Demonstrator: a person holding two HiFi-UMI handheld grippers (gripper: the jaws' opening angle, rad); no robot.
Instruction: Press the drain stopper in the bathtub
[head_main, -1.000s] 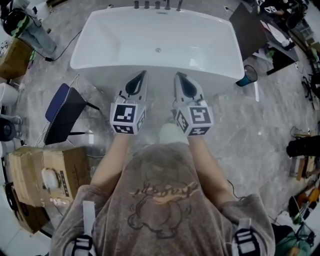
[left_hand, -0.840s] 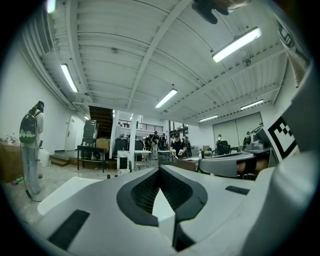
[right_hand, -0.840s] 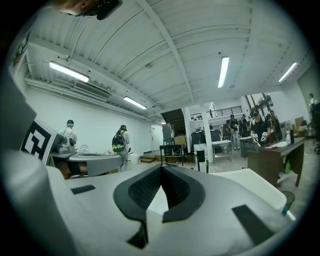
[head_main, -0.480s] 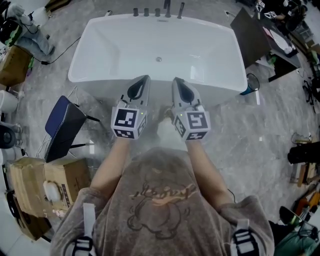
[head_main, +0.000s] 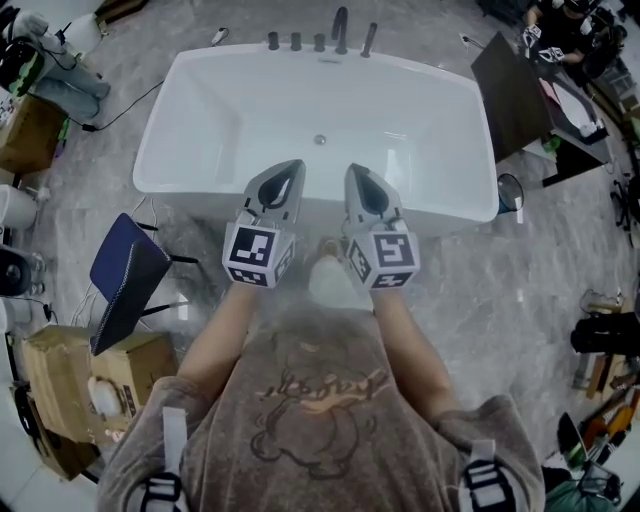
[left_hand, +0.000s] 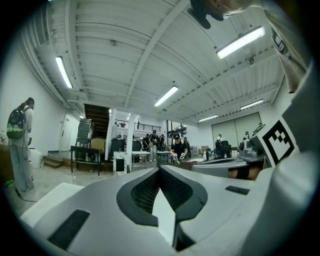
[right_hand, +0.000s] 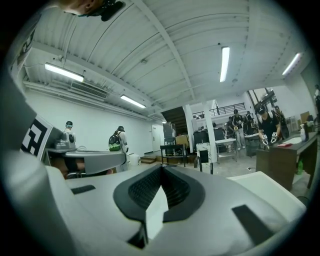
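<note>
Left claw: jaws pressed together, nothing between them; it points forward, roughly level.
Right claw: jaws also closed on nothing, held parallel, just beside the left.
Forearms: left forearm and right forearm are bare and reach forward from the chest, side by side.
Bathtub: white; in the head view both claw tips lie over its near rim.
Drain stopper: on the tub floor near the far end, below the taps, well apart from both claws.

Left gripper and right gripper point forward side by side, jaws closed.
</note>
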